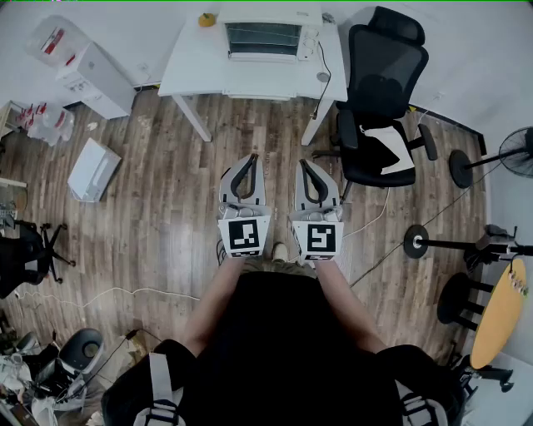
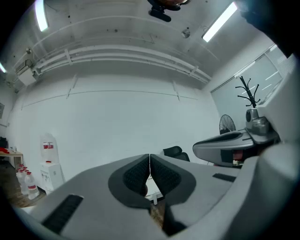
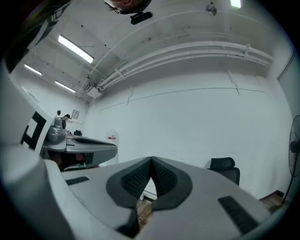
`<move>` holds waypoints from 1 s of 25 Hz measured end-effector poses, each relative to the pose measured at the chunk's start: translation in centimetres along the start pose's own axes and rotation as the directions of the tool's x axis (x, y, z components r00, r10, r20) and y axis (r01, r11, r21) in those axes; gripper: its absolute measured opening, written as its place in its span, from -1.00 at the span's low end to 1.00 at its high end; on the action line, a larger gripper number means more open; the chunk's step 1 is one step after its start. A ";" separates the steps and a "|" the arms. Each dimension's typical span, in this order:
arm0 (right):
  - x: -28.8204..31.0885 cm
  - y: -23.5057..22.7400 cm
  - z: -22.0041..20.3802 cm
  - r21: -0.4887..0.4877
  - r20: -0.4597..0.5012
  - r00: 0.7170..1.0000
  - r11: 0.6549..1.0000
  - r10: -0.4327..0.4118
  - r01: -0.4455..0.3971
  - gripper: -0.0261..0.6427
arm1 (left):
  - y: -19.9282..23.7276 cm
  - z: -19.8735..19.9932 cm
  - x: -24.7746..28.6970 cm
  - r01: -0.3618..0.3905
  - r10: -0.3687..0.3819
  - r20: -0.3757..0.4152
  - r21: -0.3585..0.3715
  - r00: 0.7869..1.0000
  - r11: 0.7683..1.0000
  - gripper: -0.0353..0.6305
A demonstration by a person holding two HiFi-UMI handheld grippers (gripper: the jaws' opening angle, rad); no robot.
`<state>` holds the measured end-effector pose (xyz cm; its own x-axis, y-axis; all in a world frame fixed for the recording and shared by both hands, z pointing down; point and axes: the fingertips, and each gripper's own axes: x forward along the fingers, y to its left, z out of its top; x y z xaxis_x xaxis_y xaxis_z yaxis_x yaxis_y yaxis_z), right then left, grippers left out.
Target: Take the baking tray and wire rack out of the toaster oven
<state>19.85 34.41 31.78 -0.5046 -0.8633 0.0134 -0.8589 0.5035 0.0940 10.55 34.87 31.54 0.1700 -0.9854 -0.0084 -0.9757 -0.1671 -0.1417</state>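
Over wood floor, left gripper, right gripper, both closed and empty

left tool: jaws together, empty, level | right tool: jaws together, empty, level

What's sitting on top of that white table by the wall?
On the white table stand a toaster oven, a small orange object beside it and a small round grey thing. What is inside the oven cannot be made out behind its glass door.
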 end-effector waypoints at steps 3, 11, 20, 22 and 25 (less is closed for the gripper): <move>0.8 0.3 0.4 -0.027 0.009 1.000 1.000 -0.003 0.003 -0.83 | 0.7 -0.4 0.6 0.004 -0.004 -0.003 -0.010 1.000 1.000 -0.82; 3.3 -0.1 -0.9 0.017 -0.061 0.998 1.000 -0.014 0.016 -0.83 | 1.1 -1.1 3.7 0.068 -0.068 0.004 -0.027 0.998 0.997 -0.82; 7.0 1.1 -1.9 0.006 -0.089 0.995 0.999 -0.050 0.050 -0.83 | 4.0 -2.6 6.1 0.119 -0.119 0.006 -0.055 0.993 0.991 -0.82; 8.1 1.9 -1.9 -0.009 -0.098 0.994 0.999 -0.053 0.053 -0.83 | 5.3 -3.0 6.4 0.117 -0.117 0.006 -0.059 0.993 0.991 -0.82; 9.7 3.1 -2.3 -0.033 -0.115 0.992 0.998 -0.054 0.051 -0.83 | 7.3 -3.9 6.9 0.107 -0.107 0.001 -0.069 0.994 0.992 -0.82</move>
<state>12.49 27.48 34.49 -0.4438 -0.8876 0.1230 -0.8799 0.4576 0.1278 4.05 26.68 34.33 0.2738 -0.9618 0.0062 -0.9591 -0.2735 -0.0731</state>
